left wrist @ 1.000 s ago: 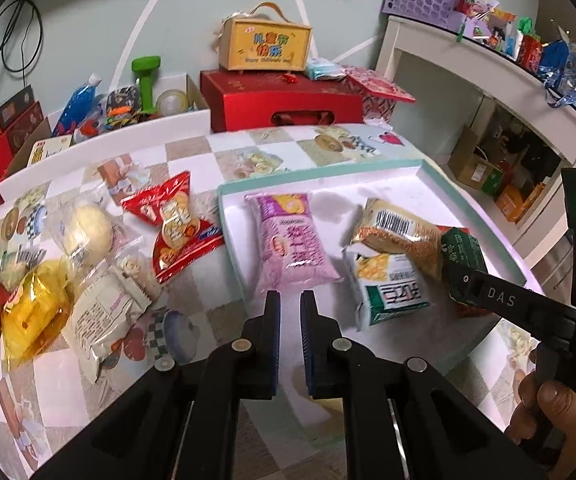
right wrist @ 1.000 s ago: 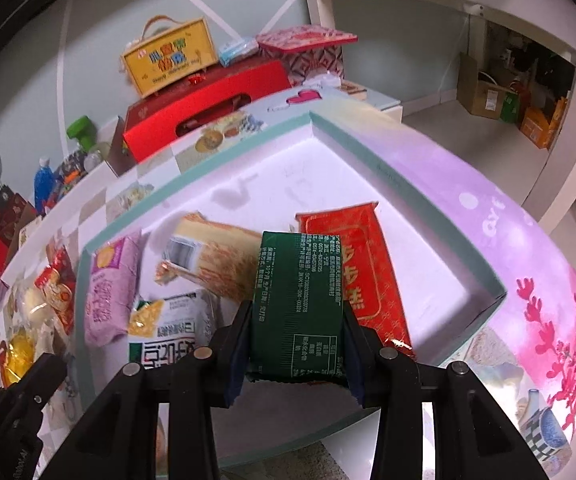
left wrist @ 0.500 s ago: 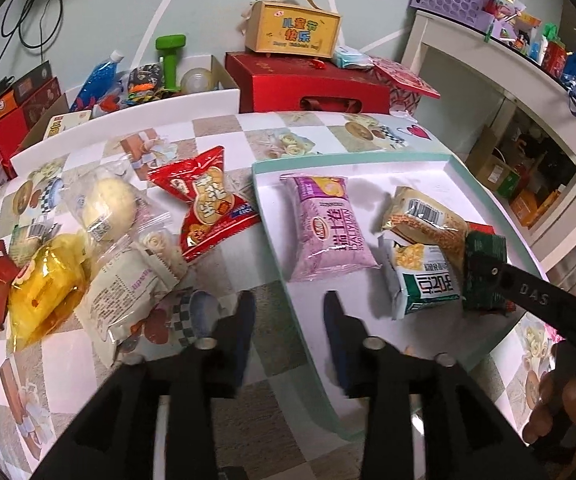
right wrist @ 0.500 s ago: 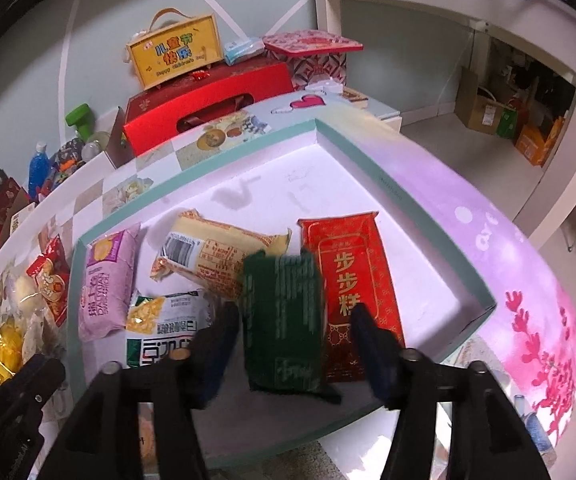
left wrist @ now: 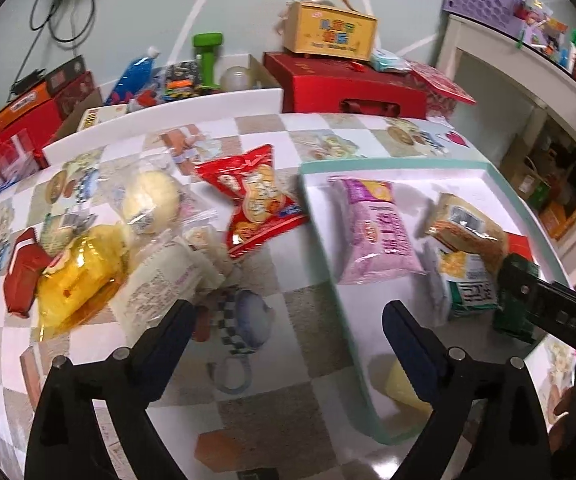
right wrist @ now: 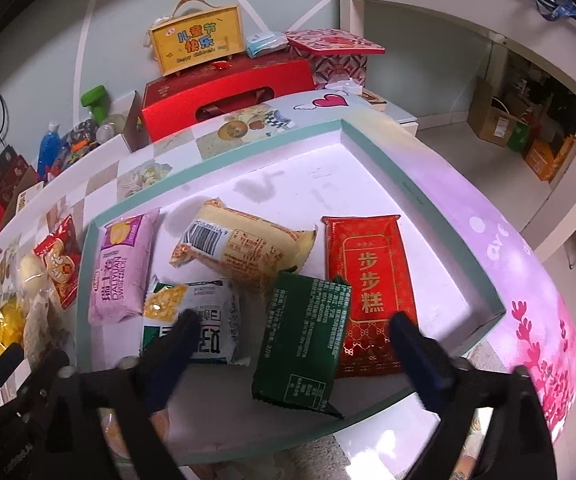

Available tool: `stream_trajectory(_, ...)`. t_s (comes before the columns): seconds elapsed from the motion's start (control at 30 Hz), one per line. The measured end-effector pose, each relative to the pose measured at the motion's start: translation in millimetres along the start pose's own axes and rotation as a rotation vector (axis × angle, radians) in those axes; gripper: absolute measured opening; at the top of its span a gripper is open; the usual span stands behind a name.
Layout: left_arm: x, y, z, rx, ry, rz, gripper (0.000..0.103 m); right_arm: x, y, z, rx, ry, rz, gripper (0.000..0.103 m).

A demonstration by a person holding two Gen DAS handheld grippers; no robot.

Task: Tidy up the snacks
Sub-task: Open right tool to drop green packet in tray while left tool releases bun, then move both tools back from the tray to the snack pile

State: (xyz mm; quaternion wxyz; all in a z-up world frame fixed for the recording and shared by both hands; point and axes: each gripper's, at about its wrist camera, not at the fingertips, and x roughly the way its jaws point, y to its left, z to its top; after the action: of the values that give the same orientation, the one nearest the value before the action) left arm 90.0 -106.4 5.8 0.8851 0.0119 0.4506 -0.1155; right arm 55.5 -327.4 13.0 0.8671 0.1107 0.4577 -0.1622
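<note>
A teal-rimmed white tray (right wrist: 428,208) holds a pink packet (right wrist: 122,268), a tan packet (right wrist: 244,244), a green-and-white packet (right wrist: 192,316), a red packet (right wrist: 368,292) and a dark green packet (right wrist: 304,336). My right gripper (right wrist: 294,328) hangs over the dark green packet with its jaws opening, the pads clear of it. My left gripper (left wrist: 288,320) is opening too, with only the tablecloth and the tray rim (left wrist: 320,208) between its fingers. Left of the tray lie a red snack bag (left wrist: 256,204), a yellow bag (left wrist: 76,280), a white wrapped packet (left wrist: 156,280) and a bun (left wrist: 152,200).
Behind the table stand a red gift box (left wrist: 348,88) and a yellow carry box (left wrist: 328,32). A white shelf unit (right wrist: 488,20) with cartons under it is at the right. A small red packet (left wrist: 24,276) lies at the table's left edge.
My right gripper has opened and let go of the dark green packet, which now lies in the tray. My left gripper went from shut to wide open and shifted left over the table.
</note>
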Motion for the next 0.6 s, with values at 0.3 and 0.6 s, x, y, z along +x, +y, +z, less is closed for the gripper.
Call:
stream_trajectory(0.3,5,12,-3,-0.037,0.011,0.059,0.100,5,7,-3,-0.039,0.016,0.015,0.103)
stream_trajectory(0.6,5,15,-4,-0.039,0.010,0.066,0.100,7,10,-4,-0.050,0.014,0.012,0.103)
